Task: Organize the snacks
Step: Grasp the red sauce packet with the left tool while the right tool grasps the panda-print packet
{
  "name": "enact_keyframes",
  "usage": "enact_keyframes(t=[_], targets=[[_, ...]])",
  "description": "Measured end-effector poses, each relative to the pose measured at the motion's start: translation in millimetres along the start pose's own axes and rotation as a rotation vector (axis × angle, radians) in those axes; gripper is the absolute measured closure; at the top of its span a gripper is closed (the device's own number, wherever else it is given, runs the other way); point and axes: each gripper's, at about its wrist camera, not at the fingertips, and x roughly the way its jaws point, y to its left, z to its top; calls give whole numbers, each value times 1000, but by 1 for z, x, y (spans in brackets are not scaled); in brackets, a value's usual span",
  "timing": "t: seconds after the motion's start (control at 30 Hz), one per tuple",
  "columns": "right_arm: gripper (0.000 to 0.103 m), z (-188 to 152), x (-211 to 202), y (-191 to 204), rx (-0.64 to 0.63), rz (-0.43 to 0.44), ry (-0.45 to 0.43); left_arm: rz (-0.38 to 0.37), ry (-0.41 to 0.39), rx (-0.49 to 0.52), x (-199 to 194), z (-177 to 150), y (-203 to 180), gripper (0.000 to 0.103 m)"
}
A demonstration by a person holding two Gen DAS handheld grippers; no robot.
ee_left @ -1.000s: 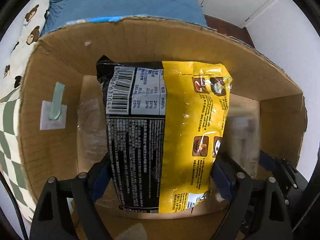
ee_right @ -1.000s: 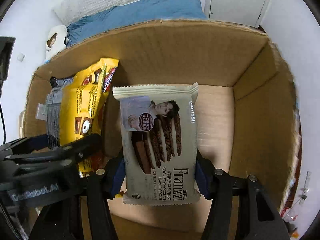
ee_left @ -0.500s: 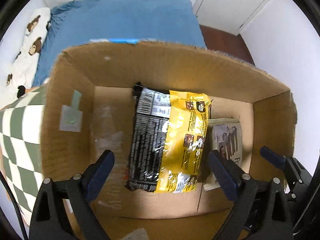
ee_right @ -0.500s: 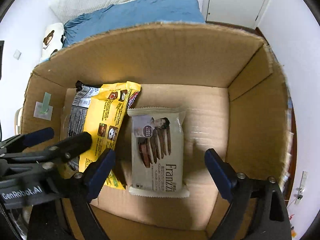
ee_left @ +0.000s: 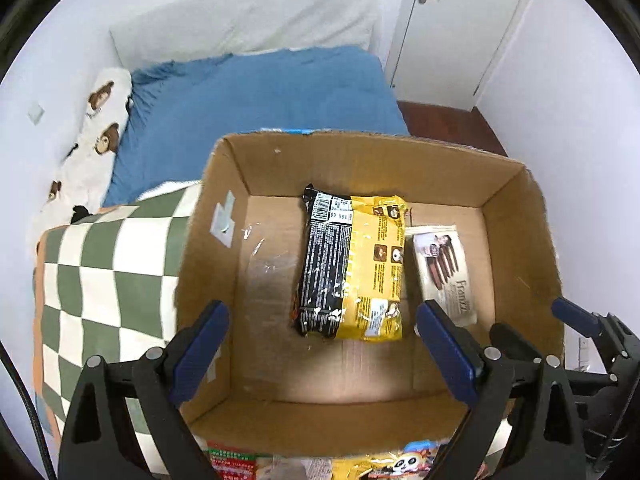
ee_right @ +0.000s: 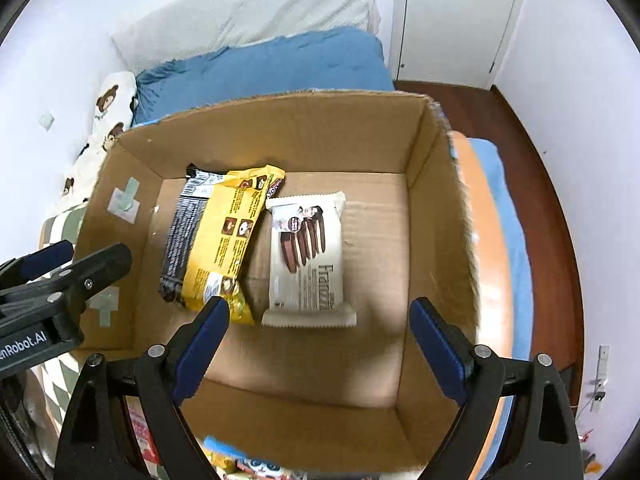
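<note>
Orange cushion shows only from right gripper; both jaws apart, empty.

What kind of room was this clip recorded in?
Most likely a bedroom: a bed with a blue quilt and bear-print pillow sits behind the brown cardboard box, beside a white door.

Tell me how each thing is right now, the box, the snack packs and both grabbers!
cardboard box: open on top, two packs inside.
yellow and black pack: lying flat on the box floor, sealed.
white cookie pack: lying flat beside it, sealed, picture side up.
left gripper: open, holding nothing.
right gripper: open, holding nothing.
door: closed.
</note>
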Motion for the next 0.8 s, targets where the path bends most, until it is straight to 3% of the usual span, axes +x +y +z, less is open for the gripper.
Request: enact_keyframes(t=[0.43, 0.67, 0.8], targets=[[10, -45, -106, -6, 18, 23, -164, -10, -144, -5, -82, -41, -8, 7], [10, -75, -133, -11, 46, 91, -167, -10, -146, -39, -102, -72, -7, 7], [10, -98, -125, -21, 65, 119, -103, 19, -122, -73, -99, -100, 2, 7]])
